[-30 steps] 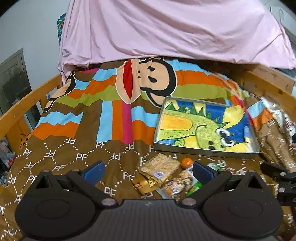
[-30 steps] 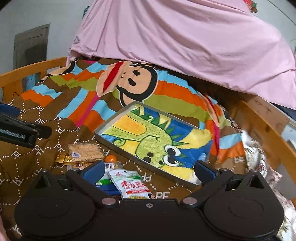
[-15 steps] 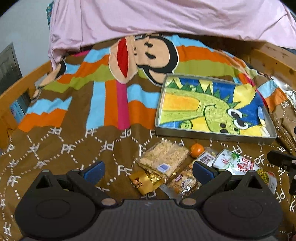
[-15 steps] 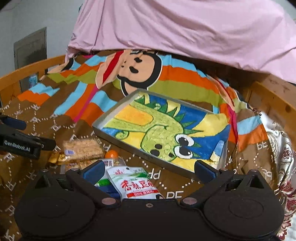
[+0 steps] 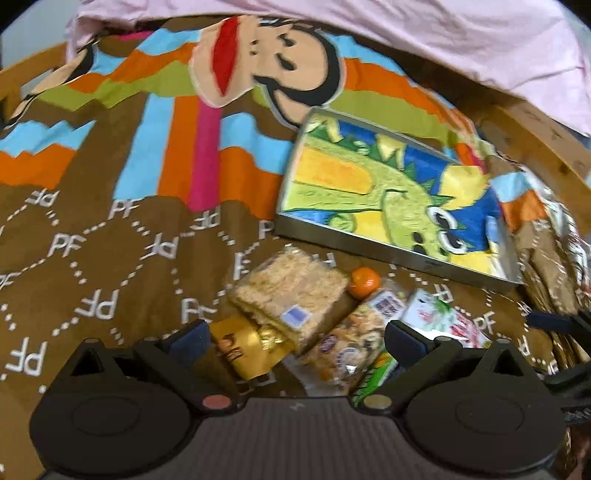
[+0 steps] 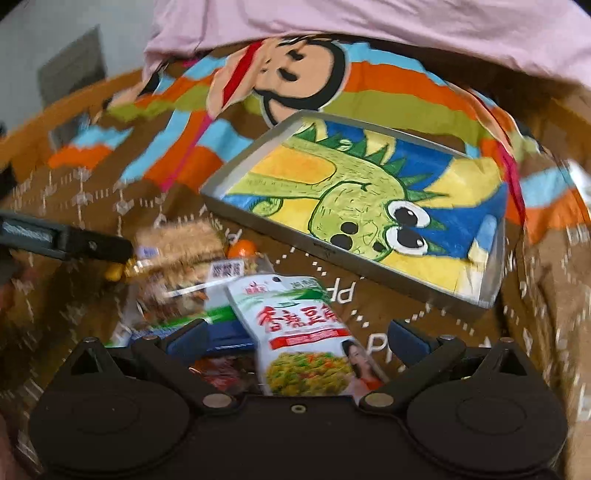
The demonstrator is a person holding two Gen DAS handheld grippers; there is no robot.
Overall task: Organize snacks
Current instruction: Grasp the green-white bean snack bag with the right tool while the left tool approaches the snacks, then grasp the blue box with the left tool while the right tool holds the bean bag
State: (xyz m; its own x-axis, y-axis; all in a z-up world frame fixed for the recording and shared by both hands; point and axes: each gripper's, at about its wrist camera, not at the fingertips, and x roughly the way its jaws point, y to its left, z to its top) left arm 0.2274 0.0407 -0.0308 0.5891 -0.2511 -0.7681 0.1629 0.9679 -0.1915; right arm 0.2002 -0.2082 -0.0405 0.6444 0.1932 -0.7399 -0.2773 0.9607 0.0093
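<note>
Snacks lie in a loose pile on the brown patterned blanket (image 5: 92,258), just in front of the tray (image 5: 424,258), which has metal walls and a green cartoon dinosaur painted on its floor. No snack is inside the tray.

Left gripper (image 5: 295,336): jaws spread wide, holding nothing. Between its fingers, in the left wrist view, lie a gold packet (image 5: 243,347) and a clear pack of crisp rice cake (image 5: 288,295), which overlaps the gold packet. Beside these lies a clear bag of mixed nuts (image 5: 354,343). A small orange fruit (image 5: 364,282) rests between the rice cake pack and the tray wall, apart from the tray.

Right gripper (image 6: 295,336): jaws spread wide, holding nothing. A white and green snack pouch (image 6: 295,332) with red lettering lies between its fingers, on top of a blue and green packet (image 6: 218,328). Whether either finger touches the pouch cannot be determined. Both views are motion-blurred.

The left gripper's finger (image 6: 66,236) appears at the left edge of the right wrist view, near the rice cake pack. A pink sheet (image 6: 369,29) covers the far end of the bed.
</note>
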